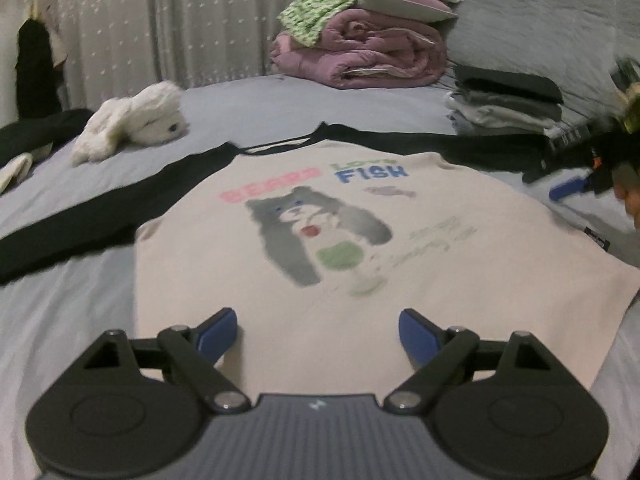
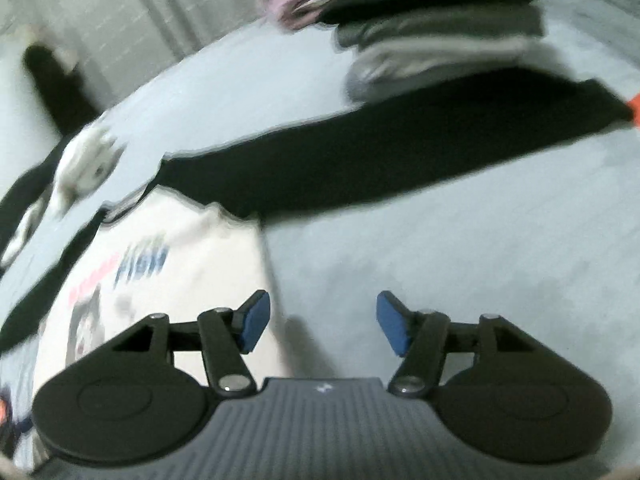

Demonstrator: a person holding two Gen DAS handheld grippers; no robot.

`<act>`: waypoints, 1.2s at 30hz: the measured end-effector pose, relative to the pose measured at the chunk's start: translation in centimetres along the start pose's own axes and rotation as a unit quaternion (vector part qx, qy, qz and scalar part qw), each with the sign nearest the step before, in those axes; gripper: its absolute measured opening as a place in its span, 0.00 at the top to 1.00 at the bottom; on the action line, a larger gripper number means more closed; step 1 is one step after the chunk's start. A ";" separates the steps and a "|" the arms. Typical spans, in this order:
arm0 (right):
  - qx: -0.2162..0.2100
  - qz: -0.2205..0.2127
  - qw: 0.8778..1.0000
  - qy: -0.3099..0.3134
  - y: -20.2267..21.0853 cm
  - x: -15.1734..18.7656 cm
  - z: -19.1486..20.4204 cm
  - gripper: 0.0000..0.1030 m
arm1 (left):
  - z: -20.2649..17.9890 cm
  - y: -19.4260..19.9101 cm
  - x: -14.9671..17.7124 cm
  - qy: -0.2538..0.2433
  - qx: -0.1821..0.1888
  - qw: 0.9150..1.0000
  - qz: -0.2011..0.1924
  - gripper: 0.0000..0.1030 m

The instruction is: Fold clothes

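Where it lies flat, front up, on the pale blue bed sheet point(image 1: 260, 100), the cream raglan shirt point(image 1: 360, 280) shows black sleeves, a bear print and "FISH"; left gripper point(image 1: 318, 334) and right gripper point(image 2: 323, 322) hover above it, jaws apart, empty; right view motion-blurred, the print's small lettering illegible.

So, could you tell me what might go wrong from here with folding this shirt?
1. The shirt's right black sleeve lies against the folded stack; pulling it may topple the stack.
2. The right claw hangs open over bare sheet beside the shirt, so closing here could pinch bedding.
3. The left claw is open over the hem middle; lifting there may bunch the fabric.
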State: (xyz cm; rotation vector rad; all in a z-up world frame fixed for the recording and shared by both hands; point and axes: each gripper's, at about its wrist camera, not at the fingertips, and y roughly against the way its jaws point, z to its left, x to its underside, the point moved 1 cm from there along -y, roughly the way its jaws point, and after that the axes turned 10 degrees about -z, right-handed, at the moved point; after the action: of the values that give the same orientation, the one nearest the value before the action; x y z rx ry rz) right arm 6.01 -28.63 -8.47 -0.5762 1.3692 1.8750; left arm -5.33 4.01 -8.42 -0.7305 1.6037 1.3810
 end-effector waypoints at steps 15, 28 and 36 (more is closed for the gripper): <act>-0.176 0.110 0.978 0.005 3.5 2.5 -2.7 0.34 | 11.3 3.5 1.6 0.225 0.106 0.963 0.107 0.15; -0.246 0.207 0.943 -0.085 3.5 3.6 -4.9 0.52 | 12.3 3.9 5.0 0.372 0.246 0.882 0.152 0.36; -0.246 0.242 0.936 -0.066 3.8 3.6 -4.0 0.91 | 9.6 4.1 4.2 0.327 0.211 0.893 0.225 0.94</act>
State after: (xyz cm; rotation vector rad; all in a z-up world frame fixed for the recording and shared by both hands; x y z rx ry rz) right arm 0.56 -31.91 -10.08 -0.3535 1.0073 2.6410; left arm -8.44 14.66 -10.26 -0.6062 2.6406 1.0610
